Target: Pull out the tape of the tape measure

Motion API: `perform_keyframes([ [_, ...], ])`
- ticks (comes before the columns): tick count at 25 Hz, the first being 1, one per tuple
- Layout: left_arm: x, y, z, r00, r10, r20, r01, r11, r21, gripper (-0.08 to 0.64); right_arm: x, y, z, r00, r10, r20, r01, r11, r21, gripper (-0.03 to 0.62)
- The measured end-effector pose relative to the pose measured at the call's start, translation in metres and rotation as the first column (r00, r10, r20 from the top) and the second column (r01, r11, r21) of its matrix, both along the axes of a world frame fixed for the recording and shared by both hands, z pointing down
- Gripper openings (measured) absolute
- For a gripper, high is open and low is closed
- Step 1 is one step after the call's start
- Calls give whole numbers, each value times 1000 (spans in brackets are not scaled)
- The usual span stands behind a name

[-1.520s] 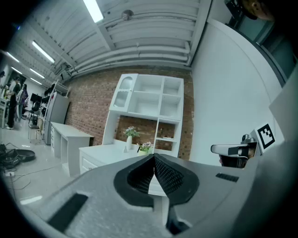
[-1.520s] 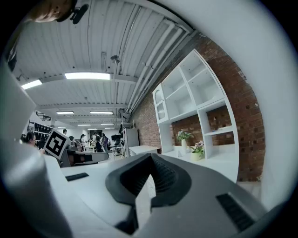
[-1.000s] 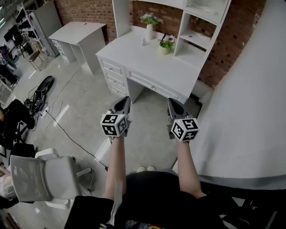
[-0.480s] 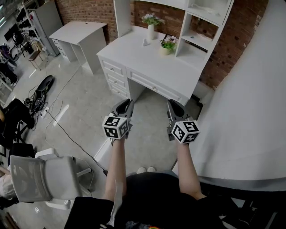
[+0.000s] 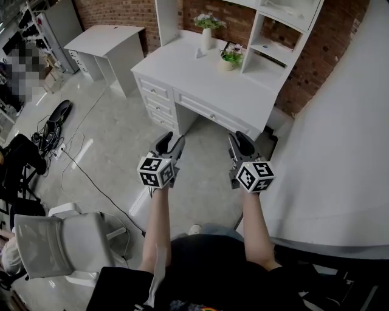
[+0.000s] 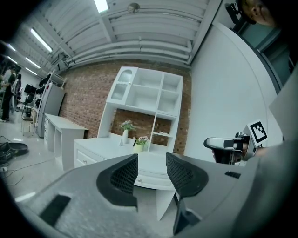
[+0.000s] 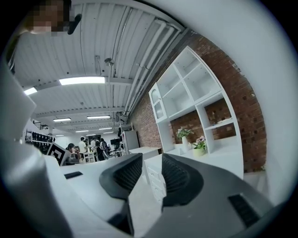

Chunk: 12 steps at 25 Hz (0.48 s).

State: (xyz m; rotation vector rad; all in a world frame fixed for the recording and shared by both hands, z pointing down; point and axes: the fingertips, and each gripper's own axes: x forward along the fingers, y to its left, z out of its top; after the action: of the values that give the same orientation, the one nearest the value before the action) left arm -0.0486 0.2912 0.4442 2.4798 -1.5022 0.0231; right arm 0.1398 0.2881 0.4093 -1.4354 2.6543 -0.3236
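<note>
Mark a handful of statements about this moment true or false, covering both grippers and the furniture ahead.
1. The left gripper holds a tape measure. False: its jaws stand apart with nothing between them, having just been opening; no tape measure shows in any view.
2. The right gripper is open and empty. True; its jaws have just been opening too.
3. A vase of flowers and a potted plant stand on the white desk. True.
4. The wall behind the desk is tiled green. False: it is a brick wall.
5. A grey chair stands at the person's right. False: it is at the person's left.
</note>
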Motion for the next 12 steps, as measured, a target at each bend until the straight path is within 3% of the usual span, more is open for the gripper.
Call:
perform_keyframes([
  [12, -20, -44, 22, 1000, 4, 10, -4, 1000, -12, 163, 6, -54, 18, 999, 37, 4, -37, 999, -2, 121],
])
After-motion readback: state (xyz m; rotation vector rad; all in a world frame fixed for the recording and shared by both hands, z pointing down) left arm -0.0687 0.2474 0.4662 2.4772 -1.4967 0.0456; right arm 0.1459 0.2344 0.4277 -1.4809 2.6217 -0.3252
